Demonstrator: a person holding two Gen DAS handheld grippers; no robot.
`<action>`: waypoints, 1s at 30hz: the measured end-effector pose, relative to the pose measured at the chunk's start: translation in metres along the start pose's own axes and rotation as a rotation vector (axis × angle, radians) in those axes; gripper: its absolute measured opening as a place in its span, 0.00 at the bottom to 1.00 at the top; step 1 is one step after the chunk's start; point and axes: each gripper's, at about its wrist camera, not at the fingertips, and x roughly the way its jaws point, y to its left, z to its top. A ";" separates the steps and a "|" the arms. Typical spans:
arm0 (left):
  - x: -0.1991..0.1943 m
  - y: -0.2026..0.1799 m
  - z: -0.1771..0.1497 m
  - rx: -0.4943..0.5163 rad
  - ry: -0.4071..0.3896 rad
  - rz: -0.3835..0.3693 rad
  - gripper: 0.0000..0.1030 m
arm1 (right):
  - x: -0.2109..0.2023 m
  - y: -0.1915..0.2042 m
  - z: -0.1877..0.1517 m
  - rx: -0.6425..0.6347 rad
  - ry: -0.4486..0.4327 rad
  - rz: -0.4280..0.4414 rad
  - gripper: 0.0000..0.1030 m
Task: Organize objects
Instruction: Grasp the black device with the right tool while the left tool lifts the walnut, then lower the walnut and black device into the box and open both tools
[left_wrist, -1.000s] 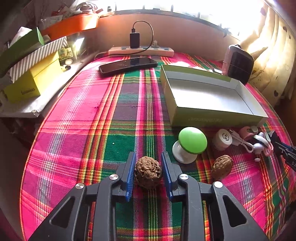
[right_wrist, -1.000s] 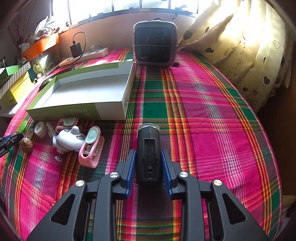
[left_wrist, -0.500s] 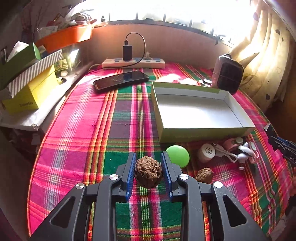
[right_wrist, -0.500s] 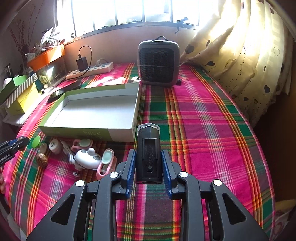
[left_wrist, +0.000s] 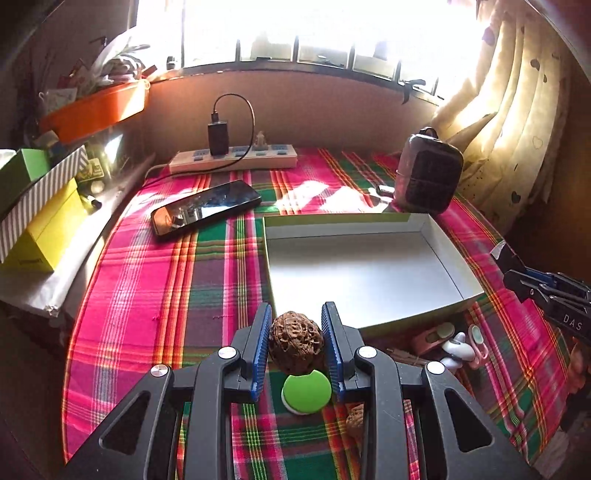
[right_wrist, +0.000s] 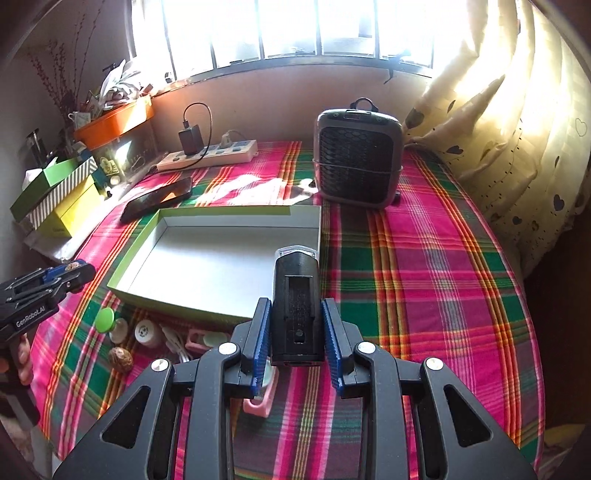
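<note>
Carrying a walnut (left_wrist: 295, 341) pinched in our left jaws and a black device (right_wrist: 296, 314) in our right, we next judge lowering both into the box (left_wrist: 369, 273).

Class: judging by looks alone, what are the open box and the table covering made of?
Box: likely cardboard, matte white inside and green outside, with thin folded walls. Table covering: woven cloth, matte; its plaid stripes and slight wrinkles suggest cotton, though the fibre is uncertain.

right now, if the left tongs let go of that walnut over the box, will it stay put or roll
Probably roll: the walnut is near round, and the box floor looks smooth and bare. Its walls should likely stop it. The ridged shell looks hard, so cracking seems unlikely.
</note>
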 end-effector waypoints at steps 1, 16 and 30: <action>0.003 -0.001 0.004 0.002 0.004 -0.013 0.25 | 0.003 0.002 0.005 -0.004 0.004 0.005 0.28; 0.065 -0.012 0.053 0.048 0.060 -0.014 0.25 | 0.074 0.013 0.046 0.008 0.093 0.016 0.28; 0.123 -0.016 0.058 0.057 0.150 -0.008 0.25 | 0.112 0.016 0.048 -0.024 0.141 -0.031 0.28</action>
